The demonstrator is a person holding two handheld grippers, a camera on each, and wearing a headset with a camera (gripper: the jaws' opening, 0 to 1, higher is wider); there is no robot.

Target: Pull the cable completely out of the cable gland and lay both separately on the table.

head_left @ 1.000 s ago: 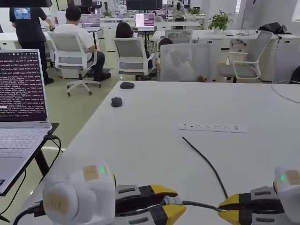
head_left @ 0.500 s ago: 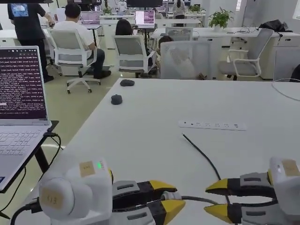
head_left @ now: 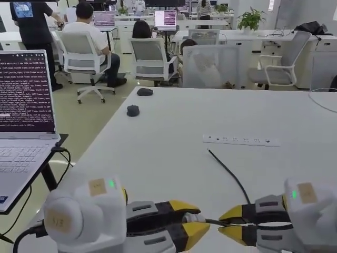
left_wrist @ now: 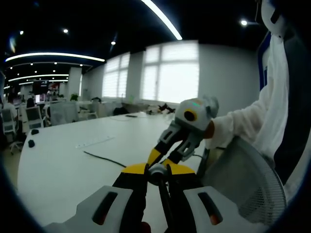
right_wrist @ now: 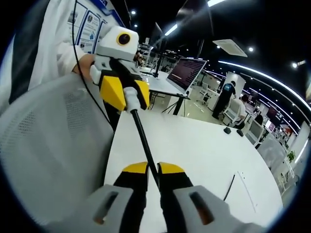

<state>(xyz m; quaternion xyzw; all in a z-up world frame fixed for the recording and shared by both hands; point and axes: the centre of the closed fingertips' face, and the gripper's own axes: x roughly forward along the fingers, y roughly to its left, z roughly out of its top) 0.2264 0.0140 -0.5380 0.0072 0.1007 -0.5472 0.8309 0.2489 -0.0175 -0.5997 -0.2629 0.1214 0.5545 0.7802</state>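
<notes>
A thin black cable [head_left: 229,171] runs over the white table [head_left: 158,158] toward me and ends in a small grey-white cable gland [head_left: 192,217]. My left gripper [head_left: 202,219] is shut on the gland, which sits between its yellow jaws in the left gripper view [left_wrist: 158,171]. My right gripper [head_left: 221,222] is shut on the cable a short way to the right of the gland. In the right gripper view the cable [right_wrist: 143,138] stretches straight from my right gripper [right_wrist: 152,169] up to the gland [right_wrist: 131,98] in the left gripper [right_wrist: 121,92].
A white power strip [head_left: 239,140] lies beyond the cable's far end. Two dark mice [head_left: 133,110] rest further back on the left. An open laptop [head_left: 26,105] stands on a side stand at the left. Office chairs and seated people fill the background.
The right gripper let go of the cable, slid left toward the gland and closed on the cable again. The left gripper kept hold of the gland.
</notes>
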